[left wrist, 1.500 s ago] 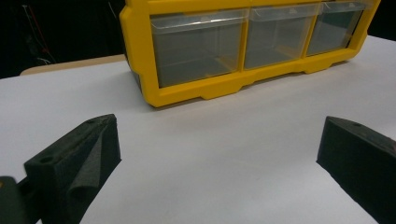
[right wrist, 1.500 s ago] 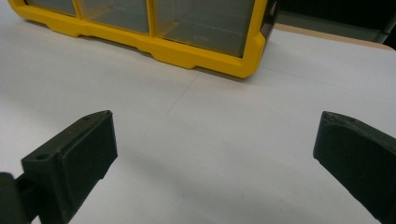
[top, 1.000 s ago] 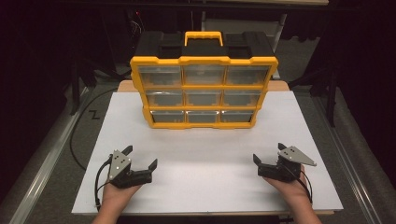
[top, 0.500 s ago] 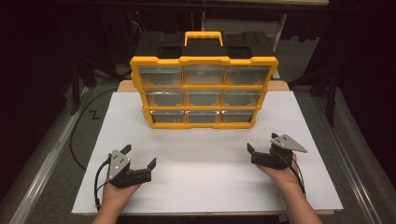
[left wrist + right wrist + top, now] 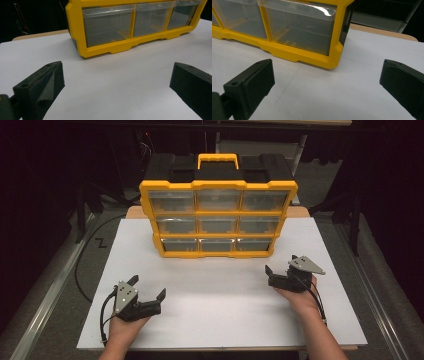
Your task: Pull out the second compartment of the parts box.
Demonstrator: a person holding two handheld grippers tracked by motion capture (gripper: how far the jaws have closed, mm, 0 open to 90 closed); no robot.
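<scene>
A yellow organizer [image 5: 218, 215] with a black back, a yellow handle and three rows of clear drawers stands upright at the far middle of the white board [image 5: 220, 315]. My left gripper [image 5: 146, 287] rests open near the front left, well short of the organizer. Farther forward on the right, my right gripper [image 5: 281, 265] is open close to the organizer's lower right corner. In the left gripper view the open left gripper [image 5: 116, 85] faces the bottom drawers [image 5: 107, 25] of the organizer [image 5: 100, 51]. In the right gripper view the open right gripper [image 5: 327, 82] faces the organizer's bottom right drawer [image 5: 299, 27]. Nothing sits between either pair of jaws.
The board lies on a wooden table [image 5: 132, 211] with dark surroundings. A black cable [image 5: 79, 270] loops on the floor at the left, beside a metal rail [image 5: 45, 305]. Open white surface lies between the two grippers.
My right gripper has moved forward toward the organizer's lower right corner. The left gripper has stayed where it was.
</scene>
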